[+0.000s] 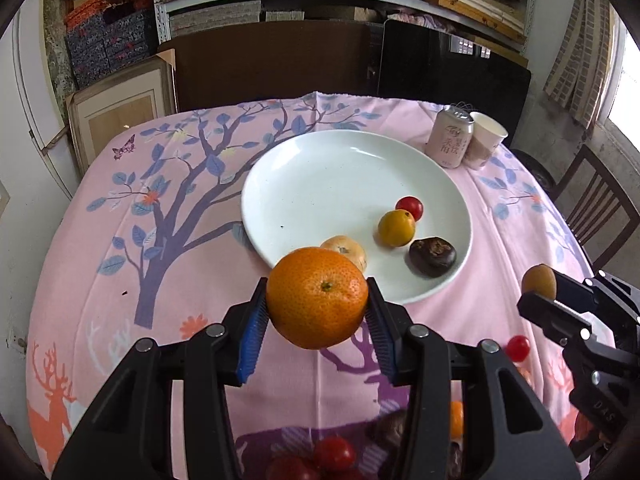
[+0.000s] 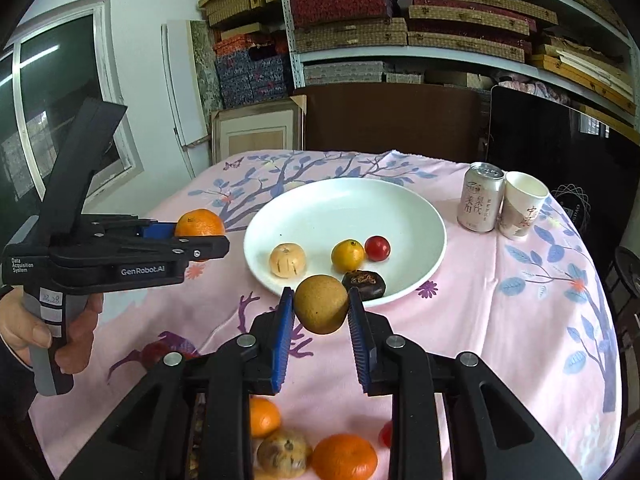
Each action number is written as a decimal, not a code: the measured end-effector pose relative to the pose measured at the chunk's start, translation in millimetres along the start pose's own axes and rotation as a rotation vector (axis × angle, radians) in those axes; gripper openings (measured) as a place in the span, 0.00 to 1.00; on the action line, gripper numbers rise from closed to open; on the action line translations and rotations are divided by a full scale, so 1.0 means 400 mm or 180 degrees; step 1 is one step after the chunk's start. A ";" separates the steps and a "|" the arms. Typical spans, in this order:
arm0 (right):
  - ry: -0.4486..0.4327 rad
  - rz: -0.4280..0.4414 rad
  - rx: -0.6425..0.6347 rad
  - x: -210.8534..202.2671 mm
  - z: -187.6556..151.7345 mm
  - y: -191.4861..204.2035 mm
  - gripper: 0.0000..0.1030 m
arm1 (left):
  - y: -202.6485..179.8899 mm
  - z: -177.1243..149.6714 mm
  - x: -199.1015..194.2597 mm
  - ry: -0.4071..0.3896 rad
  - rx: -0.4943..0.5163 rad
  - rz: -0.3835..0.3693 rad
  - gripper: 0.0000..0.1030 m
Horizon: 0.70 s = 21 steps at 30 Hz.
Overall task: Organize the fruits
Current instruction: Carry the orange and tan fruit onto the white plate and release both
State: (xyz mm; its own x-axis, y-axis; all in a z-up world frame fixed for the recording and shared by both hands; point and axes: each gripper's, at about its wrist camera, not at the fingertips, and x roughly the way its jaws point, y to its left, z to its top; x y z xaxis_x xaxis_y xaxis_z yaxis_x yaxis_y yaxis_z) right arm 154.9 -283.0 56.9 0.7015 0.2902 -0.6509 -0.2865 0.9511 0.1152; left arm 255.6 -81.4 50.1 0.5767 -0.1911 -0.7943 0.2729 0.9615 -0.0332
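Orange [image 1: 317,298] sits clamped in left gripper [image 1: 316,308] jaws, w/ brown fruit [image 2: 321,304] held by right gripper [image 2: 321,312], both just short of plate [image 2: 400,200]. Round, prob. firm but bruisable; grip across widest part.

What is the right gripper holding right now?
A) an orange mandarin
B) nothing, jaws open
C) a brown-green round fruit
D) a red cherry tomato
C: the right gripper is shut on the brown-green fruit just short of the white plate, while the orange mandarin sits in the left gripper.
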 end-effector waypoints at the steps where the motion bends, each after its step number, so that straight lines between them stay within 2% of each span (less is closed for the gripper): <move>1: 0.0063 0.0013 -0.0016 0.028 0.008 0.004 0.26 | 0.001 0.008 0.030 0.0048 -0.0009 0.0007 0.44; 8: 0.0441 -0.0036 -0.0184 0.189 0.026 0.012 0.27 | 0.007 0.053 0.162 0.0241 -0.0066 0.0119 0.45; 9: 0.0459 -0.0034 -0.0198 0.201 0.026 0.015 0.27 | 0.011 0.057 0.164 0.0200 -0.0108 0.0090 0.45; 11: 0.0521 -0.0085 -0.0266 0.223 0.027 0.021 0.33 | 0.012 0.068 0.160 0.0143 -0.0134 0.0105 0.57; 12: 0.0522 -0.0120 -0.0289 0.226 0.026 0.023 0.42 | 0.010 0.072 0.152 0.0115 -0.0136 0.0113 0.67; 13: 0.0514 -0.0138 -0.0296 0.223 0.022 0.026 0.45 | 0.011 0.073 0.140 0.0067 -0.0144 0.0124 0.72; 17: 0.0479 -0.0090 -0.0149 0.181 0.011 0.012 0.45 | 0.026 0.064 0.076 -0.0058 -0.0196 0.0113 0.73; 21: 0.0426 -0.0090 0.0040 0.100 -0.009 -0.016 0.48 | 0.045 0.020 0.009 -0.0071 -0.0277 0.0043 0.76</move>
State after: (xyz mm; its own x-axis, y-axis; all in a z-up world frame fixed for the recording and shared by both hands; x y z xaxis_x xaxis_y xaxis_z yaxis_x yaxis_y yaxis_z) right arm 182.7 -278.0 27.4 0.6157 0.2472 -0.7482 -0.2589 0.9603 0.1042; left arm 269.0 -66.3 51.6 0.5971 -0.1816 -0.7813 0.1978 0.9773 -0.0760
